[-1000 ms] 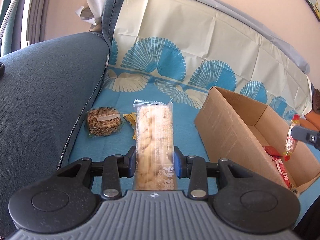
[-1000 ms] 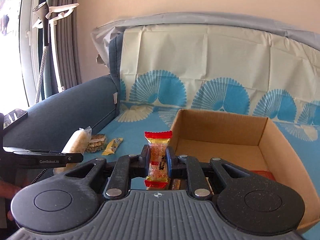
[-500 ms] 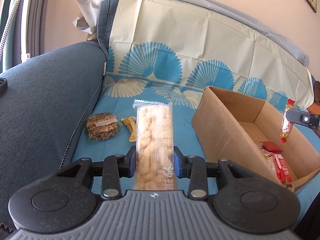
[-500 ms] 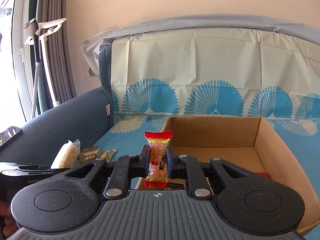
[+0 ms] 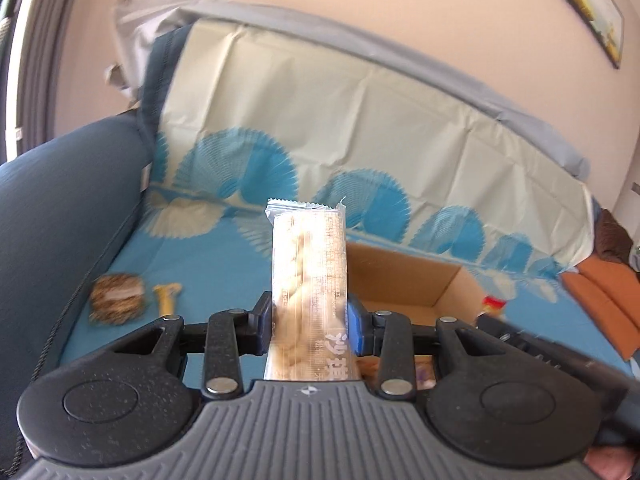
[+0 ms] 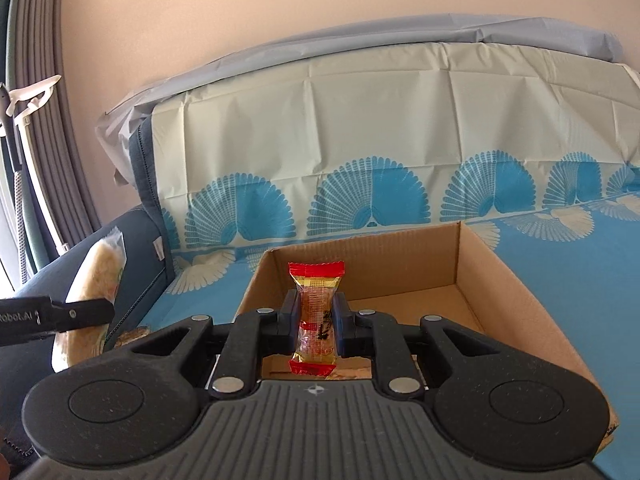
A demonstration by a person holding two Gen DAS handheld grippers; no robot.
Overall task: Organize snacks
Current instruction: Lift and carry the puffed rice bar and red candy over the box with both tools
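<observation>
My left gripper [image 5: 309,326] is shut on a long clear pack of pale biscuits [image 5: 308,280], held upright in front of the open cardboard box [image 5: 404,276]. My right gripper [image 6: 316,324] is shut on a small candy with red ends [image 6: 316,312], held over the near part of the box [image 6: 472,280]. In the right wrist view the biscuit pack [image 6: 94,280] and the left gripper's finger [image 6: 72,314] show at the far left, beside the box. A round brown cookie pack [image 5: 116,298] and a small yellow snack [image 5: 166,294] lie on the blue cloth at the left.
The sofa's dark blue armrest [image 5: 52,208] rises at the left. A fan-patterned cloth [image 5: 360,136] covers the seat and backrest. Some packets [image 5: 424,376] lie in the box under my gripper. An orange cushion [image 5: 600,292] lies at the far right.
Both grippers have risen and tilted up. The left one has swung right with the biscuit pack, now in front of the box. The right one has moved further over the box.
</observation>
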